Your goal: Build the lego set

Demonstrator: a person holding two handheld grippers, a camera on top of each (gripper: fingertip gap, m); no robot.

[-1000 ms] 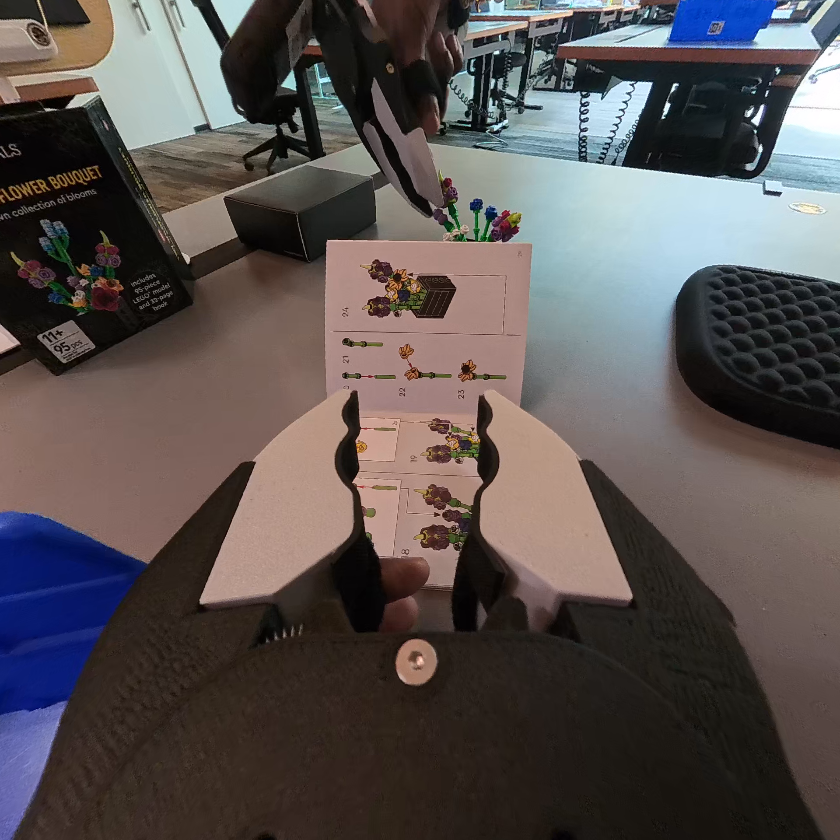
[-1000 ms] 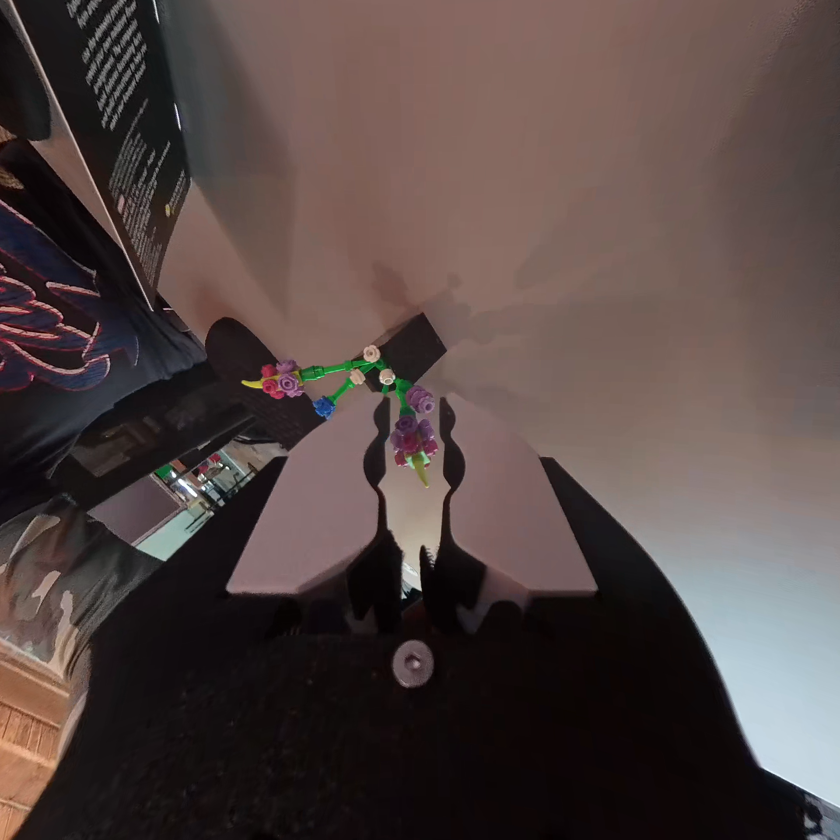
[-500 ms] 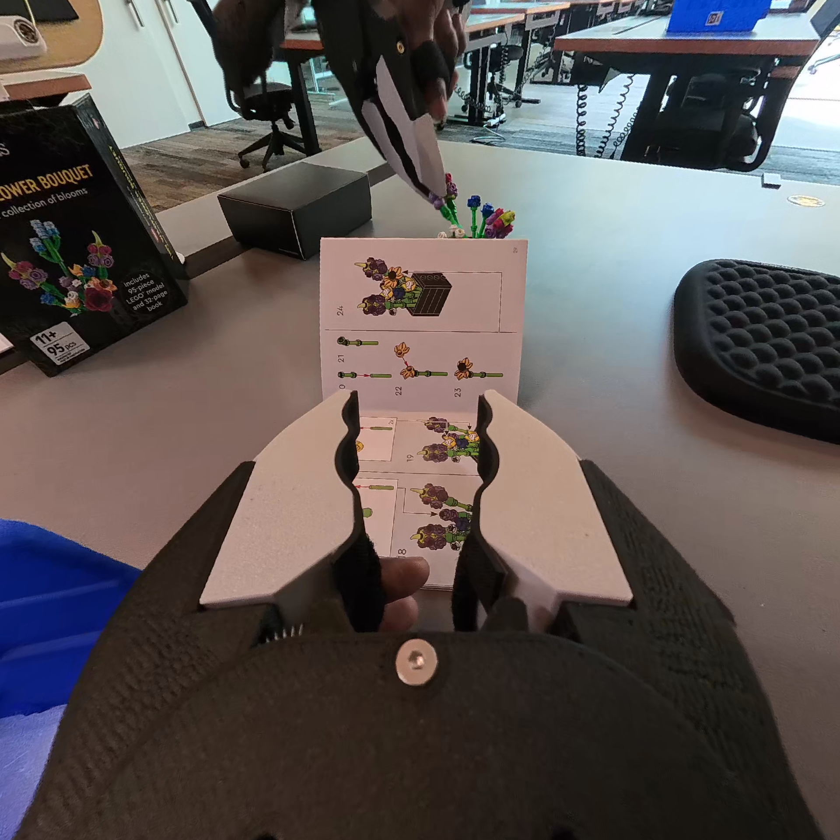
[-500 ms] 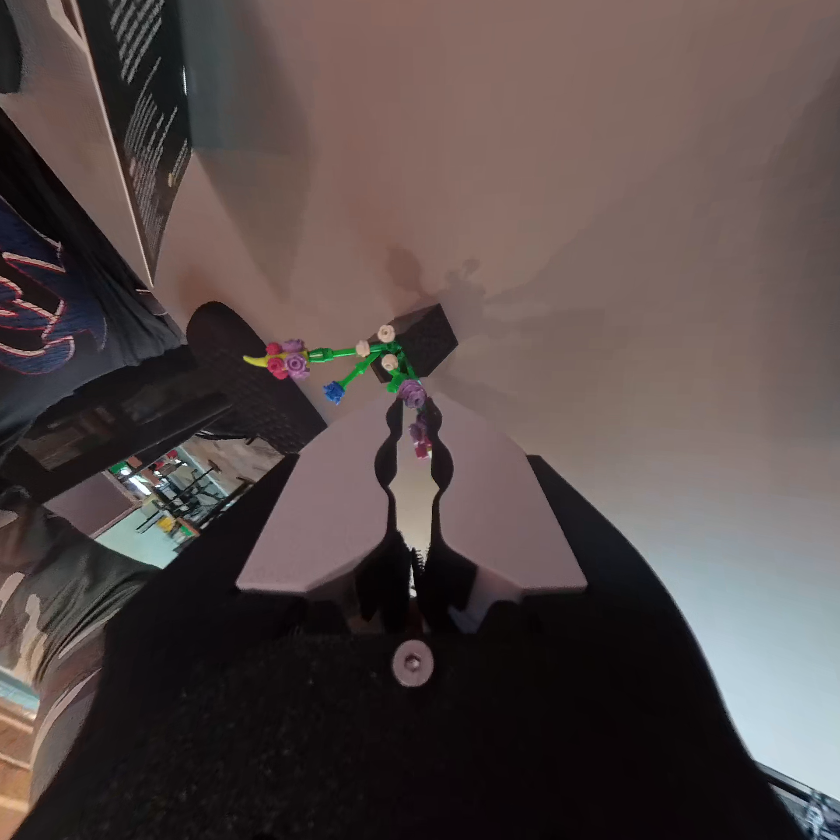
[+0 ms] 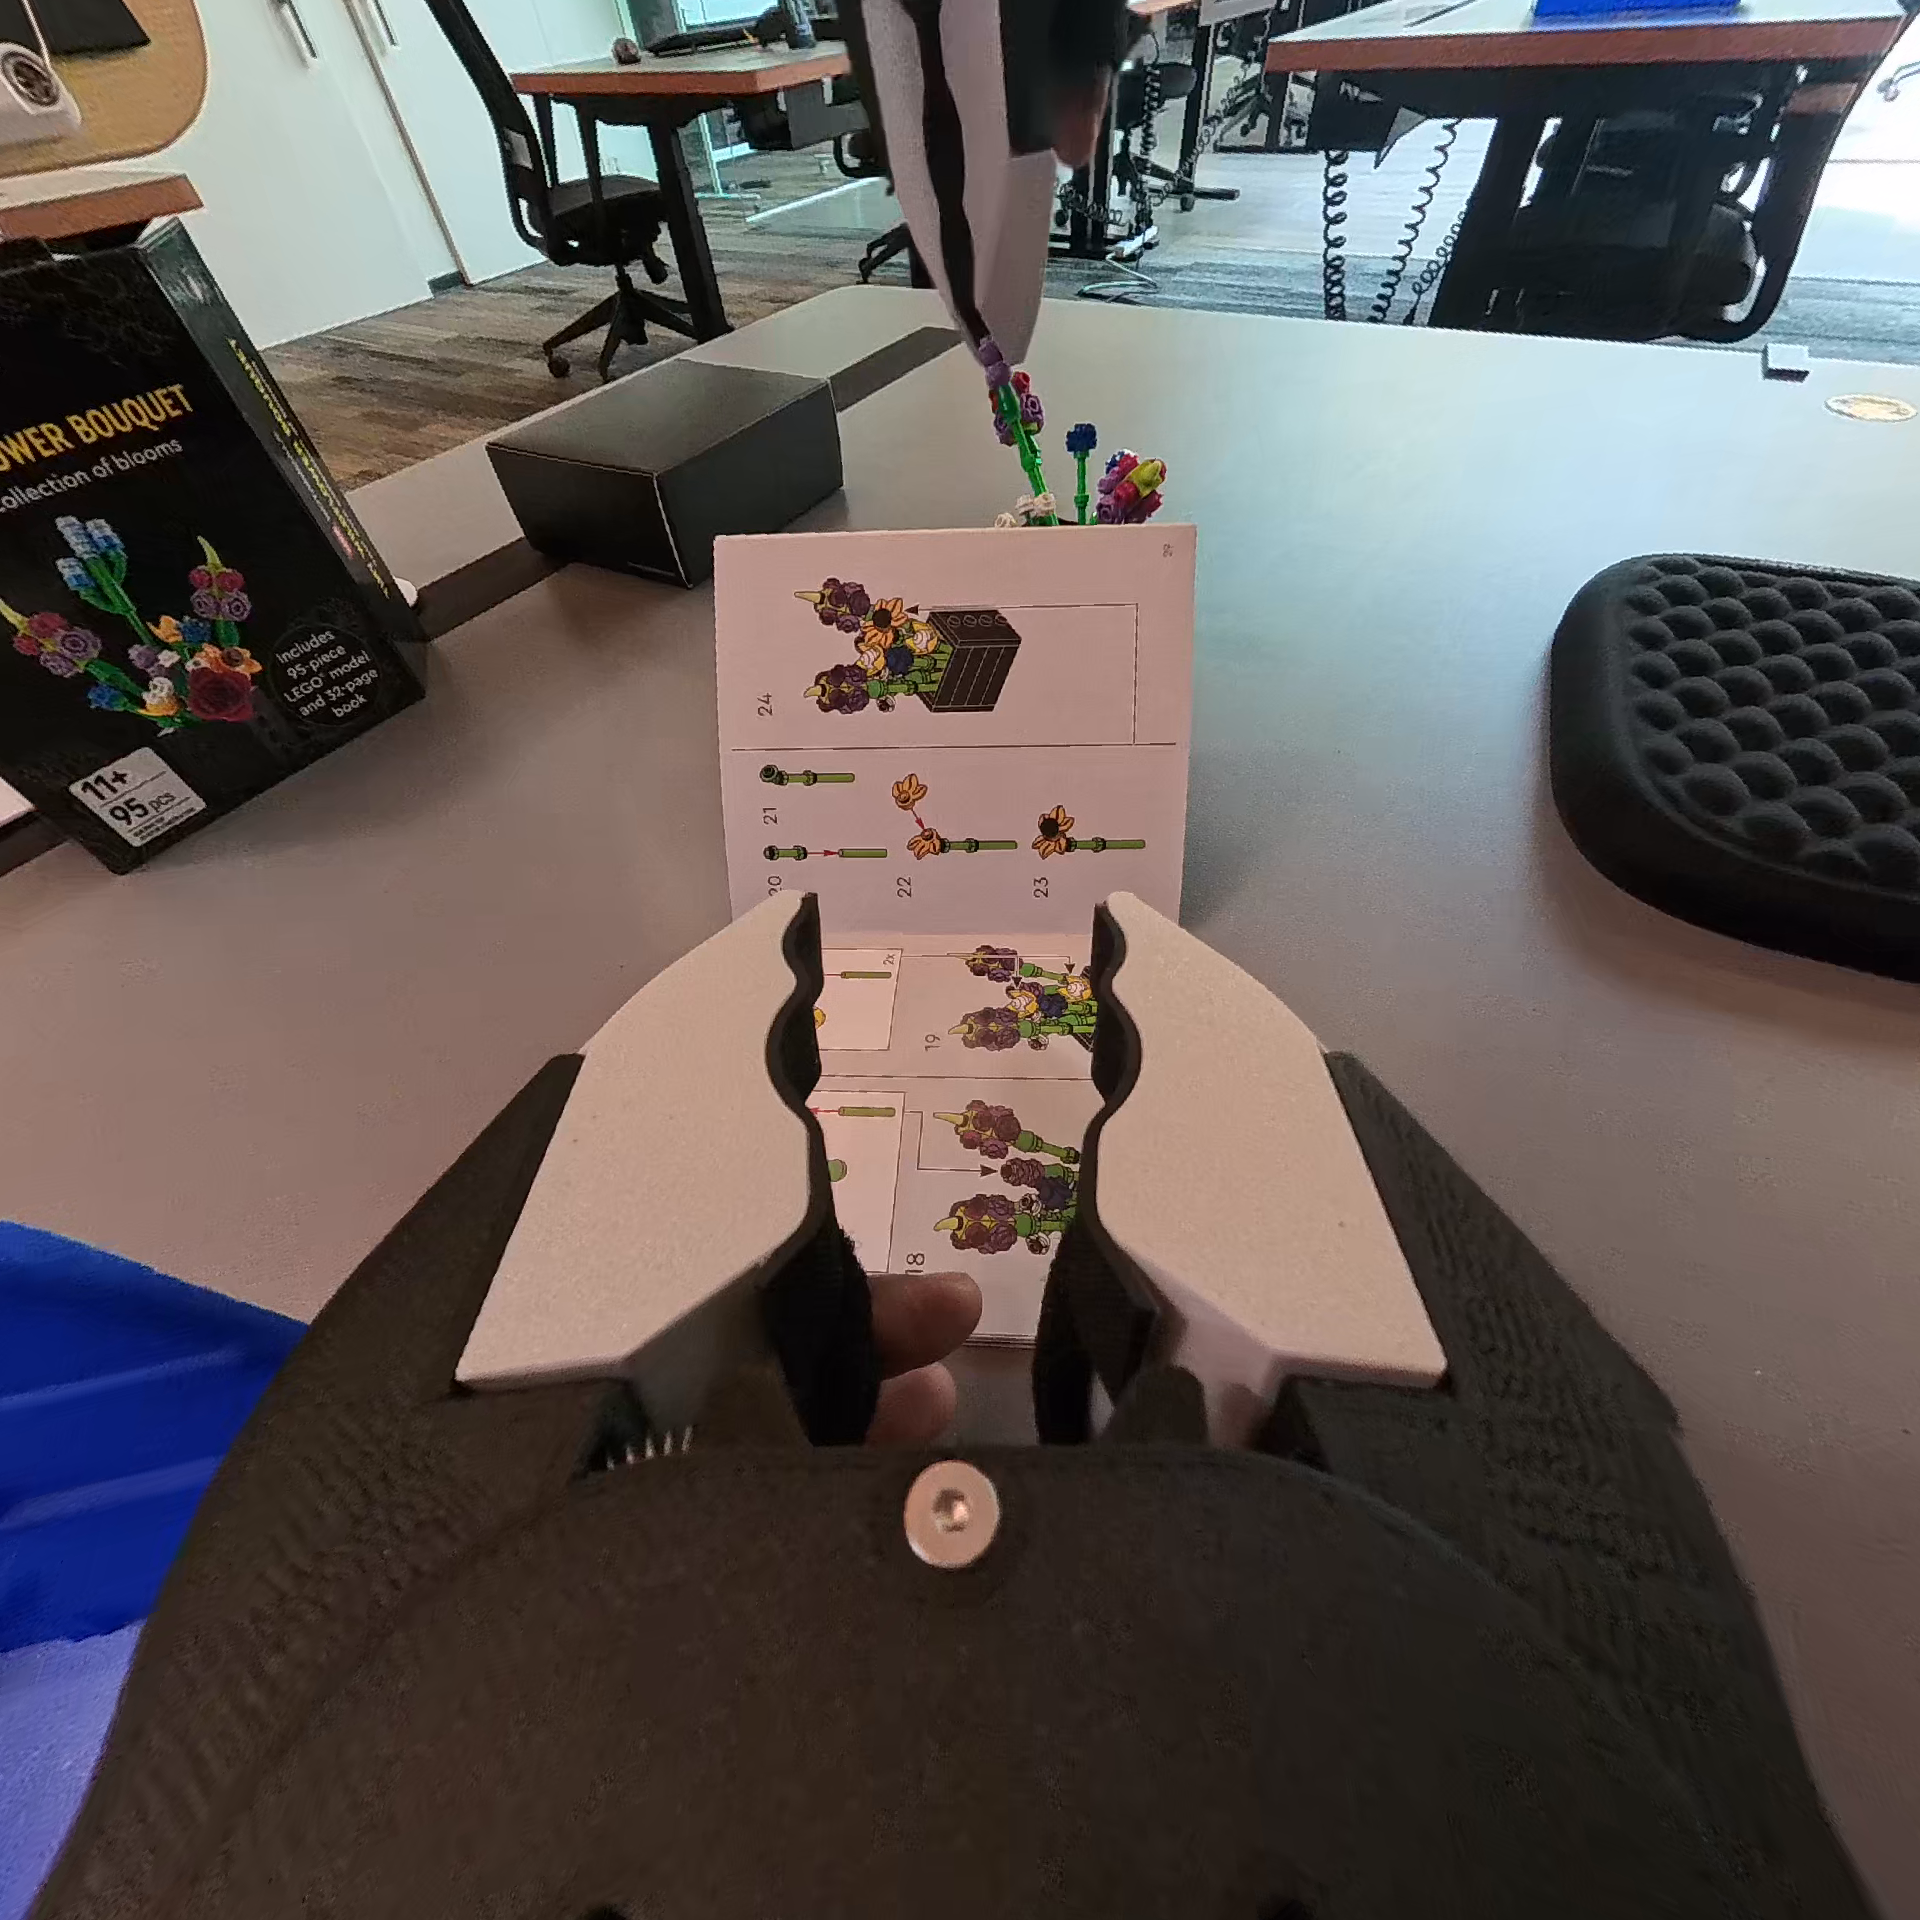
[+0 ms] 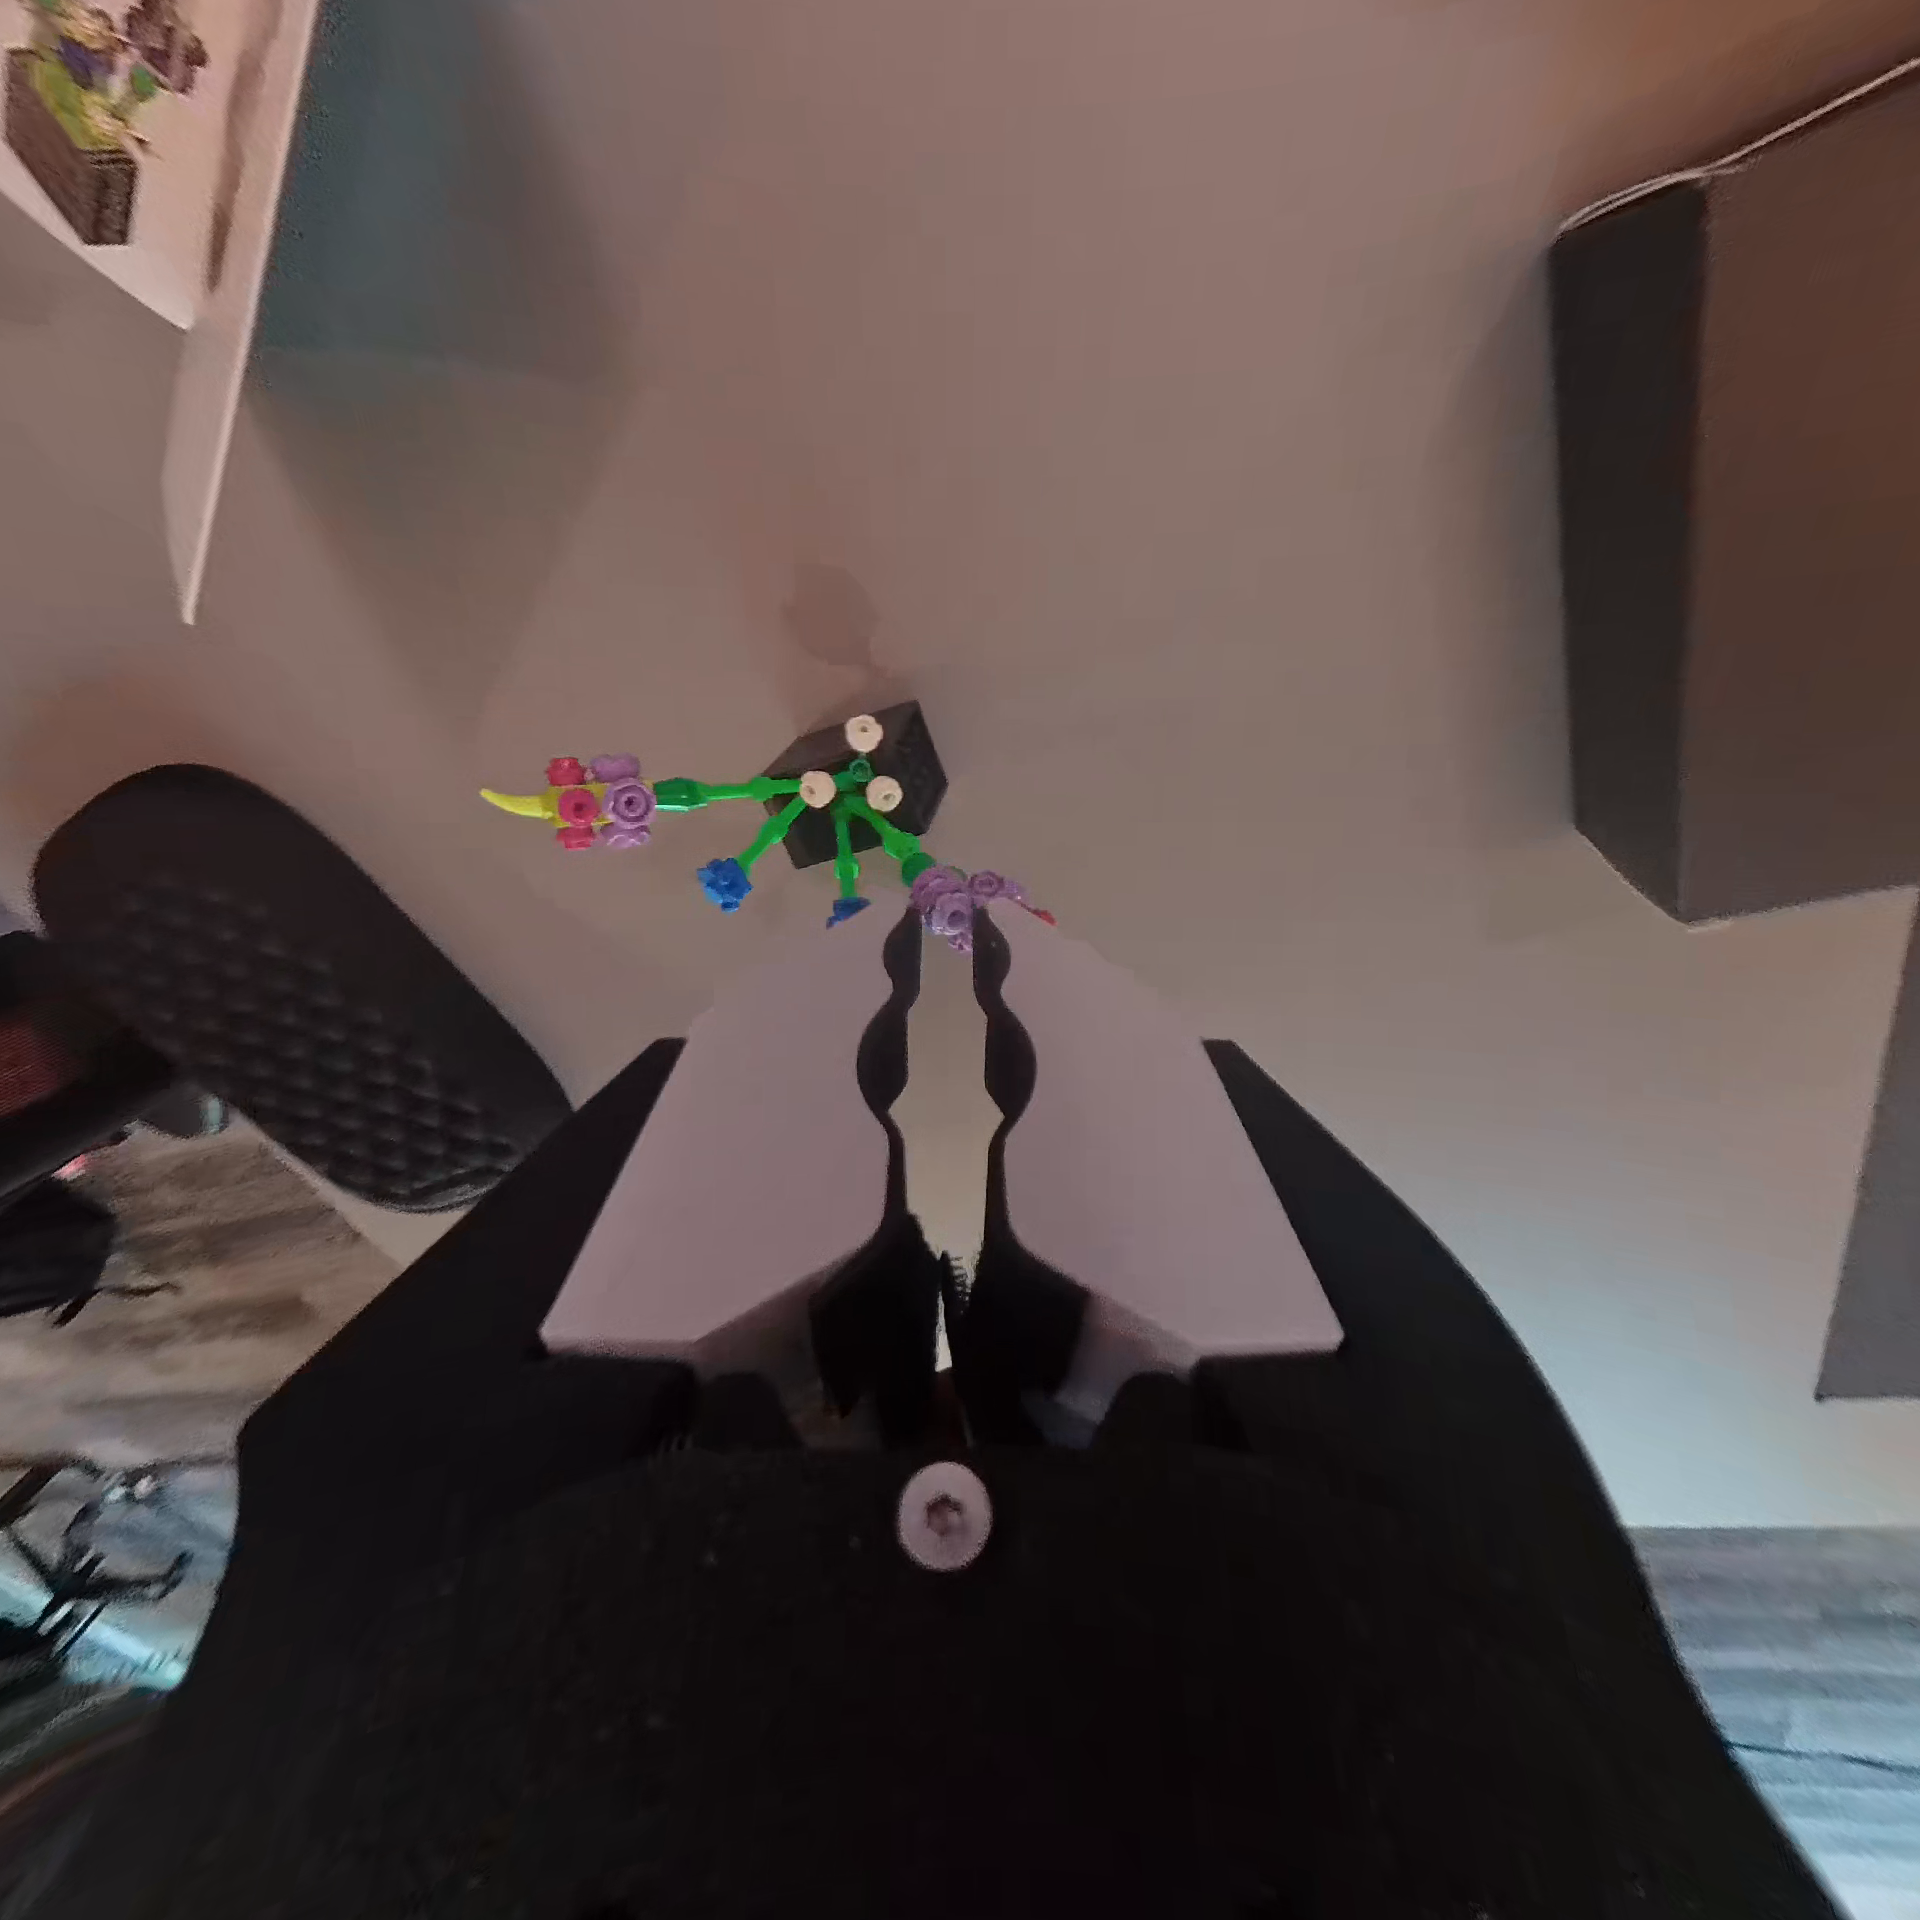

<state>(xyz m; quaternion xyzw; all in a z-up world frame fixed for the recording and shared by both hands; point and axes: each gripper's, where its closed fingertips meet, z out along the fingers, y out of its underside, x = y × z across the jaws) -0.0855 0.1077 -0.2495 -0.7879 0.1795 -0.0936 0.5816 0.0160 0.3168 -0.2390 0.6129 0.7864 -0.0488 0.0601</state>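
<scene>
Right hand-held gripper (image 6: 945,920) pinching a purple-flowered green plastic stem (image 6: 951,899) above the small black brick base (image 6: 914,769).
Stem tilted steeply; five stems in the base; left hand-held gripper (image 5: 954,920) spread, empty, before the folded white instruction booklet (image 5: 951,717).

grey table (image 5: 1455,665) underfoot, filling 6 o'clock | wood-plank floor (image 5: 436,364) at 10 o'clock | black office chair (image 5: 582,197) at 11 | wood-topped desks (image 5: 1558,42) on black legs from 12 to 1 | white wall (image 5: 312,156) at 10 | daylight
</scene>
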